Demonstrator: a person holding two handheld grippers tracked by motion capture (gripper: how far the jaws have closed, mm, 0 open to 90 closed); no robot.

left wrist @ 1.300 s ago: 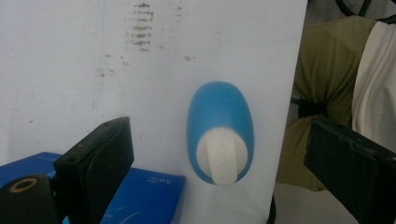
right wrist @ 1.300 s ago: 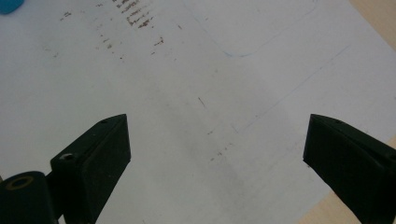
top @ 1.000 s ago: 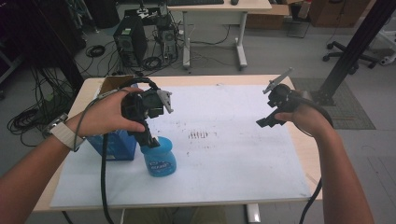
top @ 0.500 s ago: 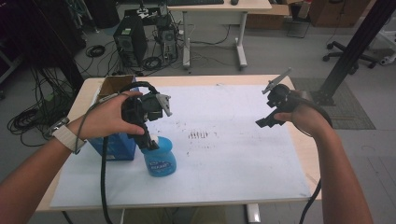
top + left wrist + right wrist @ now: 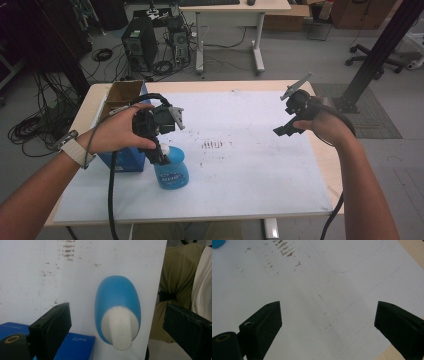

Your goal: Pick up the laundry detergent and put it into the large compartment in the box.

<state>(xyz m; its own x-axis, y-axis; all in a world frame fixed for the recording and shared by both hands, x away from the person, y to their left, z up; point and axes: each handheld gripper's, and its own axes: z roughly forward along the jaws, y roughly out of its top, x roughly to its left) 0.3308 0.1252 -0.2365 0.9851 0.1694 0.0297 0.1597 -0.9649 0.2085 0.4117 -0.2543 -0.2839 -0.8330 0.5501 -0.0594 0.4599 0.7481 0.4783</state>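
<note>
A blue bottle [image 5: 172, 172] with a white cap [image 5: 120, 330] stands upright on the white paper near the table's front left. My left gripper [image 5: 161, 152] hangs right over it and is open. In the left gripper view the bottle [image 5: 117, 297] sits between the two jaws with a gap on each side. My right gripper [image 5: 281, 131] is held above the right side of the paper, open, with nothing between its jaws [image 5: 328, 312]. A corner of the bottle [image 5: 217, 243] shows at the top left of the right gripper view.
A blue box [image 5: 125, 160] lies just left of the bottle, and an open cardboard box [image 5: 122, 92] stands behind it at the table's left edge. The white paper sheet [image 5: 240, 165] has brown smudges [image 5: 214, 145] in its middle. The person's lap [image 5: 175, 290] shows beyond the front edge.
</note>
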